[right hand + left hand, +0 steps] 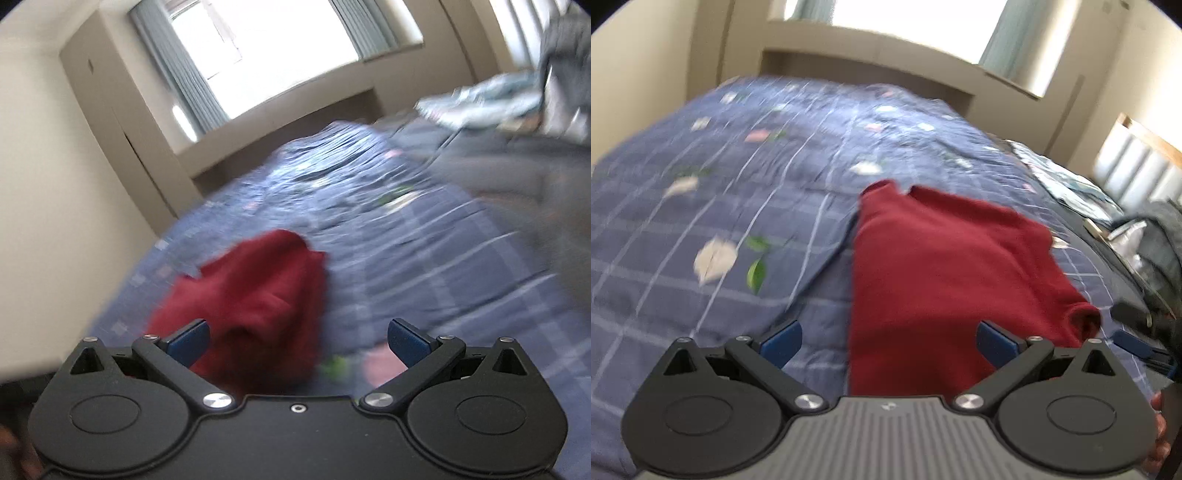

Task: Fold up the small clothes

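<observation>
A dark red small garment [942,266] lies partly folded on the bed, with a rolled sleeve end at its right edge. My left gripper [888,345] hangs just above its near edge, open wide, with the cloth showing between the blue pads [781,341] but not pinched. In the blurred right wrist view the same red garment [258,295] lies bunched ahead and to the left. My right gripper [298,343] is open too, its left pad over the cloth's near edge and nothing gripped. Part of the right gripper's blue finger [1130,341] shows at the far right of the left wrist view.
The bed carries a blue checked quilt [738,206] printed with flowers. Dark clothes [1160,251] and a light patterned cloth [1067,184] lie at its right side. A window [280,48] and beige walls stand behind. A hand [1160,428] shows at the lower right.
</observation>
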Tool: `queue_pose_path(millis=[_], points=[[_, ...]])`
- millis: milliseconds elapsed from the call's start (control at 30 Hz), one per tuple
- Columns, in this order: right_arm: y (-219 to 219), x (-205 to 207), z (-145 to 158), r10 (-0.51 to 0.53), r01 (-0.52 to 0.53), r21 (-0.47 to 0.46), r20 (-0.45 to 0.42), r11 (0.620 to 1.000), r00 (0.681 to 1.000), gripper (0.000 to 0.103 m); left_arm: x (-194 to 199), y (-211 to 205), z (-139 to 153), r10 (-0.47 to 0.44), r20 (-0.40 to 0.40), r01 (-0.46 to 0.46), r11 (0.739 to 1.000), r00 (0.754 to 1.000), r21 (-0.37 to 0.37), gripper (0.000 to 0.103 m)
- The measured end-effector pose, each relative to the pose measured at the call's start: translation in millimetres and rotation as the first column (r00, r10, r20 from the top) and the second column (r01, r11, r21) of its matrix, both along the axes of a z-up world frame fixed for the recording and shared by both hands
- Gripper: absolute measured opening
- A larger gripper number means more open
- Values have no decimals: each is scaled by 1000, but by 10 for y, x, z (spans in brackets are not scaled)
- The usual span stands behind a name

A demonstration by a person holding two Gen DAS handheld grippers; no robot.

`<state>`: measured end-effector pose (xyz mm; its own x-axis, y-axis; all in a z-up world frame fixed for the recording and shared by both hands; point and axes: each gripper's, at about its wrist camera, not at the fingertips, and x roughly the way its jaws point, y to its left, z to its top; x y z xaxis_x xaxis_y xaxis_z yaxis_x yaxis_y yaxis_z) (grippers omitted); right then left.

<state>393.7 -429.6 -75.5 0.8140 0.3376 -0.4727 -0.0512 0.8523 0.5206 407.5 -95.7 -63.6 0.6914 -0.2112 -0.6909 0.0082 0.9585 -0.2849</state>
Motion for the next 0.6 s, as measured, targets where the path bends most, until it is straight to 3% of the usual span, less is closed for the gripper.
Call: queue_pose_path(millis=[67, 133, 233, 367, 500, 567, 600], points=[[40, 181, -38, 10, -6, 79, -44, 997, 999, 83, 0, 41, -85, 12, -32, -13, 1000, 999, -16, 102], [107, 331, -88, 9, 0, 93, -97, 996, 995, 54, 3, 70, -147, 13, -56, -14, 1000, 998, -17, 102], [166, 390, -85, 7, 1, 72, -106, 997, 994, 21, -21, 53, -218, -1, -70, -1, 1000, 998, -17, 102], [158, 302, 9, -14, 15, 21, -37, 1000, 999, 14, -12, 41, -290, -14, -78, 11, 999, 997, -30, 102], [198, 310, -110, -16, 12, -68, -69, 998, 997, 14, 4, 38, -307, -16, -81, 13, 999, 997, -36, 102], [197, 307, -192, -12, 6, -70, -80, 998, 997, 17, 21, 58, -274, -24, -76, 21, 999, 997, -39, 103], [175, 297, -192, -12, 8, -57, -71, 998, 997, 24, 37, 78, -246, -24, -63, 22, 999, 998, -37, 103]])
